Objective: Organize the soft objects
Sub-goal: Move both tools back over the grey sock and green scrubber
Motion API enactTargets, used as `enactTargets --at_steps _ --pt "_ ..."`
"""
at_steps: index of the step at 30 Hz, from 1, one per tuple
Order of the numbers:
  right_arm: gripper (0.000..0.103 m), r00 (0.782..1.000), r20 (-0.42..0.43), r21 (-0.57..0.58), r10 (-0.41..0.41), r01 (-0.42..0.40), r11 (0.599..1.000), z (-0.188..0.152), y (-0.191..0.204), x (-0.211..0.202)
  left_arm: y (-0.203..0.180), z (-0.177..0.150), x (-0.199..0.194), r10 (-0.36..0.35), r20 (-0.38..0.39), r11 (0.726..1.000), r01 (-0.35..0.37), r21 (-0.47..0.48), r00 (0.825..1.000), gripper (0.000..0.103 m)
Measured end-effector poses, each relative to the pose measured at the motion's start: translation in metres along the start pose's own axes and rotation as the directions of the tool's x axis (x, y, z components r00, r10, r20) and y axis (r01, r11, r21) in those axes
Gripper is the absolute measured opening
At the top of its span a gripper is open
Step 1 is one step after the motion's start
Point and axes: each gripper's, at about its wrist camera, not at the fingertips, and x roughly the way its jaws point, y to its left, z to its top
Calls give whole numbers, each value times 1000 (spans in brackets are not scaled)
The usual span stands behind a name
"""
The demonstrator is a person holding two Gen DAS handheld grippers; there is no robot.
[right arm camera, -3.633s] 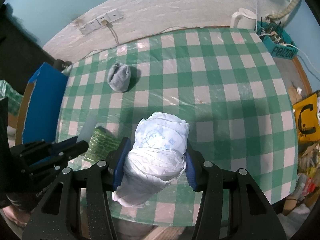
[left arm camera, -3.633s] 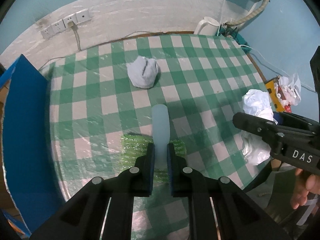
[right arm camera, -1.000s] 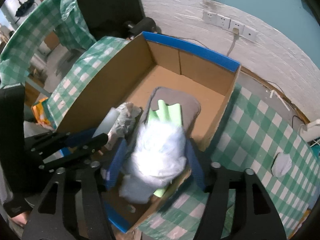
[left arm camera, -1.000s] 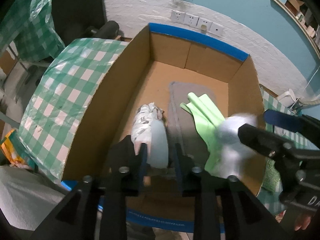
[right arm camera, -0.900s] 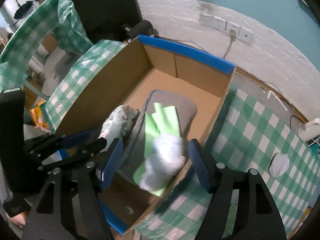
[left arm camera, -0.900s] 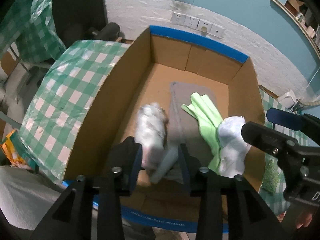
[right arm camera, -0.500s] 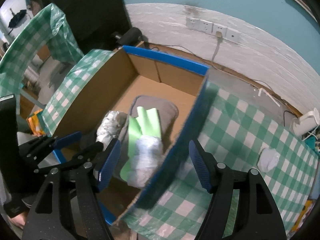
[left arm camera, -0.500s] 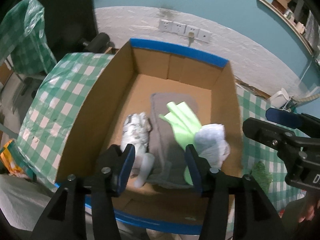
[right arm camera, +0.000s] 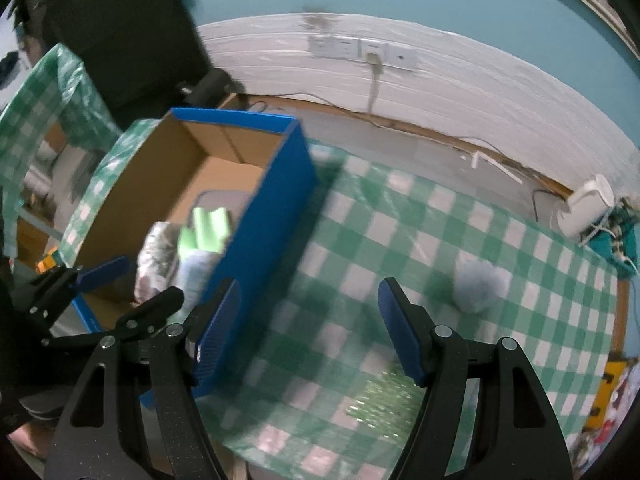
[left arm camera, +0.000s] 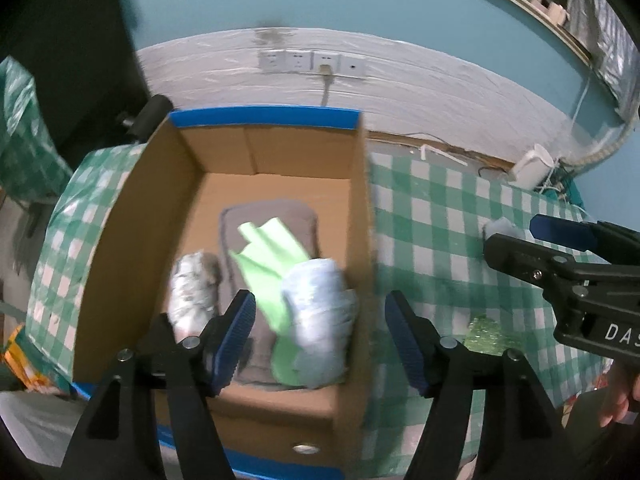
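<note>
A cardboard box with blue edges (left arm camera: 360, 216) stands at the table's left end and also shows in the right wrist view (right arm camera: 272, 208). Inside lie a grey cloth (left arm camera: 276, 210), a green glove (left arm camera: 272, 252), a white diaper bundle (left arm camera: 318, 304) and a silvery crumpled bundle (left arm camera: 194, 292). My left gripper (left arm camera: 318, 344) is open and empty above the box's near right corner. My right gripper (right arm camera: 308, 328) is open and empty over the checkered table. A grey sock ball (right arm camera: 478, 286) and a green scrubbing pad (right arm camera: 384, 400) lie on the table.
A green checkered cloth (right arm camera: 400, 240) covers the table. A white kettle (right arm camera: 588, 204) stands at the far right corner by cables. Wall sockets (left arm camera: 312, 62) are behind the box. My right gripper also shows in the left wrist view (left arm camera: 516, 240).
Both grippers let go of their objects into the box, opened wide and drew back. The right gripper has swung right, over the table.
</note>
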Motion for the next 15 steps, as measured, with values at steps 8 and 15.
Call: enactTargets --at_steps 8,15 --pt "71 999 6 69 -33 32 997 -14 -47 -9 -38 8 5 -6 -7 998 7 57 1000 71" --pt "71 998 -14 131 -56 57 990 -26 -87 -5 -66 17 13 -22 -16 997 24 78 1000 71"
